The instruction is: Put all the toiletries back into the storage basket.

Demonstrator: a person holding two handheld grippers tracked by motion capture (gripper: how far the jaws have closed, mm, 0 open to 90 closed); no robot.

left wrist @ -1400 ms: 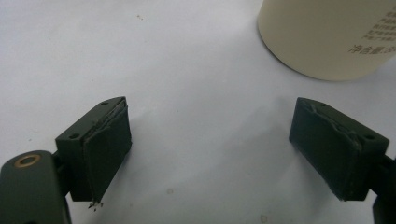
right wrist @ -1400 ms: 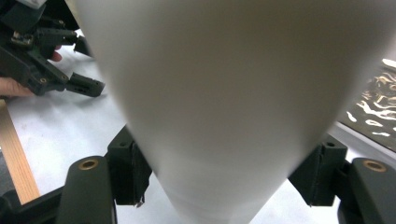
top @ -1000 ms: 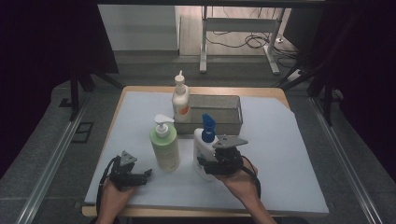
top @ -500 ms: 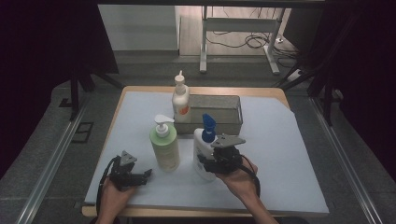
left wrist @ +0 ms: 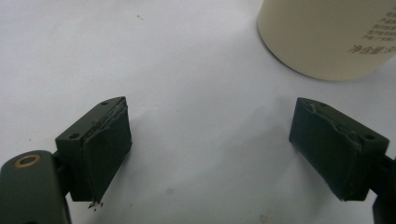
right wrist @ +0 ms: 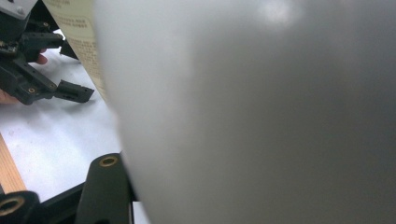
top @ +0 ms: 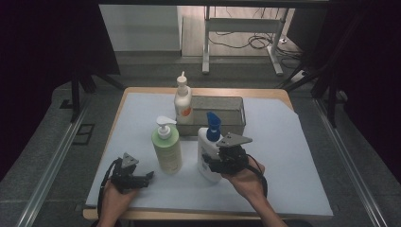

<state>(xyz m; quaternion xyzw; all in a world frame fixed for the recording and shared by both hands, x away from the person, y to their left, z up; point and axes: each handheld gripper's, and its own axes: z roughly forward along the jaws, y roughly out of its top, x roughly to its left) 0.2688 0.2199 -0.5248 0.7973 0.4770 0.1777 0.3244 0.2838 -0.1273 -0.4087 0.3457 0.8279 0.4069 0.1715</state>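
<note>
A white bottle with a blue cap [top: 208,150] stands upright near the front middle of the table. My right gripper [top: 211,163] reaches in from the right. Its jaws have just been closing, and they now grip the lower body of the white bottle [right wrist: 257,116]. A pale green pump bottle [top: 167,149] stands just left of the white bottle. My left gripper [top: 144,177] rests low on the mat to the green bottle's left. It is open and empty [left wrist: 210,149], with the pump bottle's base [left wrist: 331,37] just beyond its jaws.
A white bottle with an orange label [top: 183,101] stands at the back, beside a grey metal tray [top: 231,116]. A pale mat [top: 288,156] covers the wooden table. Dark floor and rails lie beyond both sides.
The right gripper has drawn in slightly around the blue-capped bottle. The left gripper and the other bottles have not moved.
</note>
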